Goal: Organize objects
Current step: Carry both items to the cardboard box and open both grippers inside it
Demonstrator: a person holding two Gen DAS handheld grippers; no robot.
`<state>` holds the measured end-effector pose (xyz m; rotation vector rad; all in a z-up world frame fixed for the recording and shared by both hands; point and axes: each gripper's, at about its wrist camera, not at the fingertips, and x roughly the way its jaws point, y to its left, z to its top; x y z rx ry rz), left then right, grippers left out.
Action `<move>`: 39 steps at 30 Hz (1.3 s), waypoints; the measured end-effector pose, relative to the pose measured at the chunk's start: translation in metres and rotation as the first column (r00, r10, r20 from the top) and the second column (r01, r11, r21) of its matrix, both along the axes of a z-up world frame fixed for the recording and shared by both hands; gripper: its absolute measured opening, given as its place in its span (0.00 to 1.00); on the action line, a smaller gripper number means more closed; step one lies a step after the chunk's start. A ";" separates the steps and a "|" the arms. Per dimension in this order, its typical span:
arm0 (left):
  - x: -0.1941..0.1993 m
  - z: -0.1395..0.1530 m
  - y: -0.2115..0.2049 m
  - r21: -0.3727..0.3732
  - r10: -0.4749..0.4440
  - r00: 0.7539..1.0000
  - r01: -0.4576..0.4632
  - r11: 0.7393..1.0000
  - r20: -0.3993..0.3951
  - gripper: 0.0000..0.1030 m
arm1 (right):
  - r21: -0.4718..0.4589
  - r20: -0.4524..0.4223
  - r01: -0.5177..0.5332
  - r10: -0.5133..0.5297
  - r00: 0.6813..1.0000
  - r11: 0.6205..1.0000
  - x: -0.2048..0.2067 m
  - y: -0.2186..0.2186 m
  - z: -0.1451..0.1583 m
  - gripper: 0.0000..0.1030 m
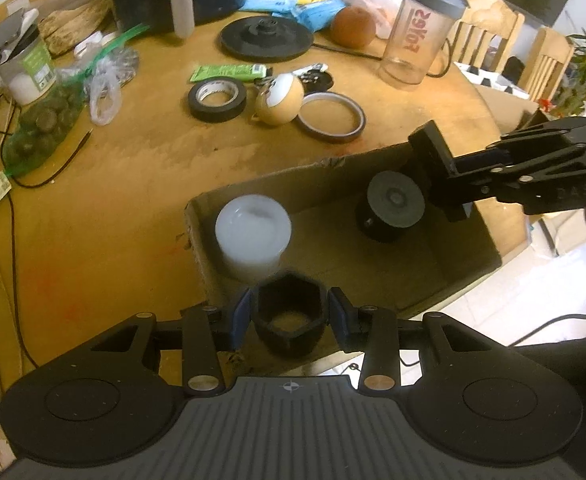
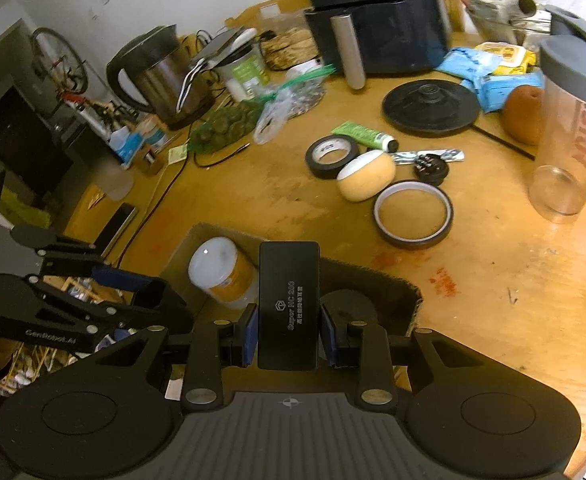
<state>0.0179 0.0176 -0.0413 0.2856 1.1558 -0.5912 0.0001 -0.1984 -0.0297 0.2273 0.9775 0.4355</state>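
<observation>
Left tongs (image 1: 289, 317) clamped on a black hexagonal cup (image 1: 289, 320) above the cardboard box (image 1: 253, 188), right tongs (image 2: 289, 330) gripping an upright black case (image 2: 289, 304) over the same box, on the desk (image 1: 153, 160)

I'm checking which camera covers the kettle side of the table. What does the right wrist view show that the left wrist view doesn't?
Only the right wrist view: the steel kettle and the black case face-on in the right gripper.
Only the left wrist view: the hexagonal black holder in the left gripper and wooden chairs.
Both: the cardboard box, white jar and black tape roll.
</observation>
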 end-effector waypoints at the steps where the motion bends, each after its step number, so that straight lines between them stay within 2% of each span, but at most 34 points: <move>1: 0.000 -0.001 0.001 0.005 0.008 1.000 -0.008 1.000 -0.003 0.40 | 0.000 0.000 -0.006 0.006 1.000 1.000 -0.001 0.001 0.000 0.34; 5: -0.001 0.001 0.003 0.001 0.031 0.999 -0.031 1.000 -0.005 0.41 | -0.003 -0.002 -0.028 0.028 1.000 1.000 -0.002 0.002 -0.001 0.34; 17: 0.004 0.014 0.011 -0.038 0.105 0.993 -0.103 0.994 0.050 0.41 | -0.028 0.006 -0.097 0.097 0.995 0.995 -0.003 0.008 -0.002 0.34; 27: 0.011 0.017 0.018 -0.031 0.134 0.988 -0.131 0.991 0.082 0.41 | -0.080 0.022 -0.239 0.242 0.970 0.968 -0.006 0.021 0.003 0.35; 29: 0.012 0.018 0.018 -0.034 0.136 0.987 -0.133 0.990 0.087 0.41 | -0.103 0.029 -0.255 0.259 0.965 0.961 -0.007 0.024 0.004 0.53; 30: 0.012 0.019 0.018 -0.035 0.136 0.987 -0.134 0.990 0.089 0.41 | -0.112 0.036 -0.257 0.262 0.964 0.960 -0.008 0.025 0.004 0.65; 31: 0.012 0.019 0.017 -0.036 0.137 0.986 -0.134 0.990 0.091 0.41 | -0.121 0.043 -0.252 0.259 0.965 0.960 -0.009 0.025 0.005 0.72; 33: 0.013 0.020 0.017 -0.039 0.137 0.986 -0.134 0.990 0.094 0.41 | -0.131 0.049 -0.237 0.245 0.968 0.963 -0.009 0.024 0.006 0.79; 36: 0.013 0.020 0.015 -0.041 0.134 0.986 -0.131 0.991 0.099 0.41 | -0.164 0.071 -0.198 0.211 0.975 0.966 -0.008 0.023 0.007 0.96; 39: 0.015 0.022 0.013 -0.044 0.133 0.986 -0.129 0.991 0.105 0.41 | -0.196 0.093 -0.161 0.181 0.979 0.967 -0.008 0.021 0.009 0.98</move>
